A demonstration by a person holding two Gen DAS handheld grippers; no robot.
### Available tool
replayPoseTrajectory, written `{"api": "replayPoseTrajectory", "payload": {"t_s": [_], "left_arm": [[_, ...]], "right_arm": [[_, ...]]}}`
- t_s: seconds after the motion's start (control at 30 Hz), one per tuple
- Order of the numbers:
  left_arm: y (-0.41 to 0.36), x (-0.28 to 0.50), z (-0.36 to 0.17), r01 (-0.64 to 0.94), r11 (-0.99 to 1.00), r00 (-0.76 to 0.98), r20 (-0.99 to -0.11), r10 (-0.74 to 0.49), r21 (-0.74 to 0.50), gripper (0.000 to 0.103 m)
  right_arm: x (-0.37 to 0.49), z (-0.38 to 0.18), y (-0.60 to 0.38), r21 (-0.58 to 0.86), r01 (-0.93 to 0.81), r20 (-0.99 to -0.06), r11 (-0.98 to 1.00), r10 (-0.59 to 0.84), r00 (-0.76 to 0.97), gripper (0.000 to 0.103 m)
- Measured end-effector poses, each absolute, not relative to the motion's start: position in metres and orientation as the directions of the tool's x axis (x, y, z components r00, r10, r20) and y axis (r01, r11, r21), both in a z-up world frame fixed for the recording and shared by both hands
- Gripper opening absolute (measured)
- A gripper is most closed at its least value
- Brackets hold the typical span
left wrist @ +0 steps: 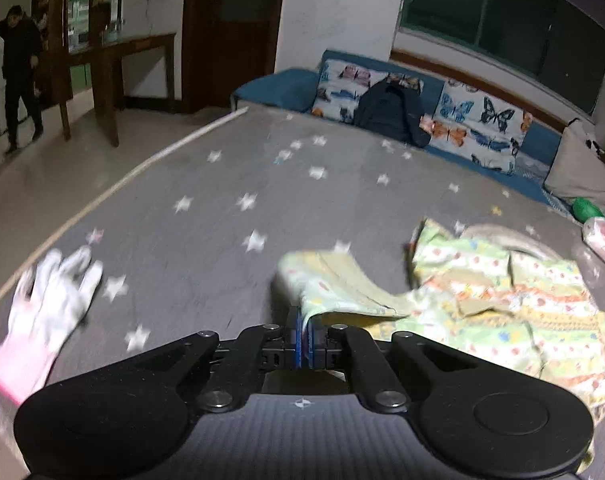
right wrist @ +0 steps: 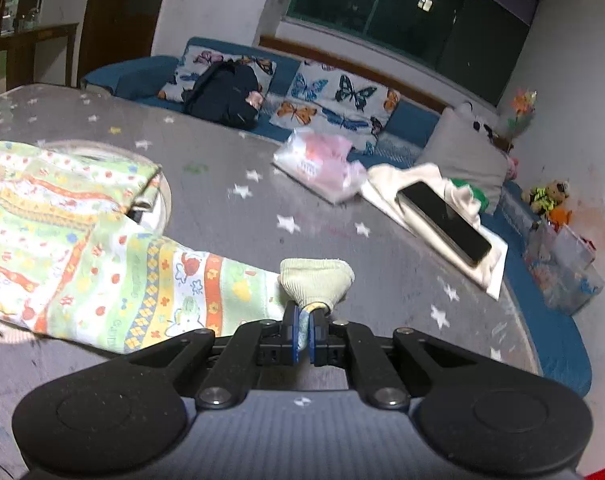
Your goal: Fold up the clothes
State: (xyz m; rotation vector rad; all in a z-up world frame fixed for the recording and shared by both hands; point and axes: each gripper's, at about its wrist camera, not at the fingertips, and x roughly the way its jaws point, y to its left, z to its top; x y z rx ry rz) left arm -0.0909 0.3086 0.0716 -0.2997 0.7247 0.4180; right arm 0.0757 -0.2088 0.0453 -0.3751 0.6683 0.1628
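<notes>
While pinched, garment (right wrist: 102,248) left of right hand-held gripper (right wrist: 303,320)

No legible text, label, brand or number anywhere — only star shapes printed on the grey surface (left wrist: 222,220) and butterfly patterns on the cushions (right wrist: 342,100) — nothing readable.
</notes>
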Motion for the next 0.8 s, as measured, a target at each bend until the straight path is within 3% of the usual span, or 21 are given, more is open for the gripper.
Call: {"api": "replayPoseTrajectory", "payload": {"t_s": [0.5, 0.67, 0.8], "left_arm": [[0.318, -0.137, 0.066, -0.438, 0.875, 0.667, -0.727, 0.163, -0.205, 0.001], [0.316, -0.145, 0.057, -0.411, 0.893, 0.630, -0.765, 0.132, -0.183, 0.002], [0.312, -0.149, 0.051, -0.391, 0.907, 0.609, -0.783, 0.125, -0.160, 0.016]], "right_arm": [[0.046, 0.054, -0.220, -0.338, -0.311, -0.665, 0.888, 0.009, 0.747, 0.004], [0.037, 0.053, -0.228, -0.344, -0.352, -0.701, 0.870, 0.012, 0.713, 0.005], [0.034, 0.048, -0.232, -0.326, -0.369, -0.724, 0.870, 0.020, 0.689, 0.009]]}}
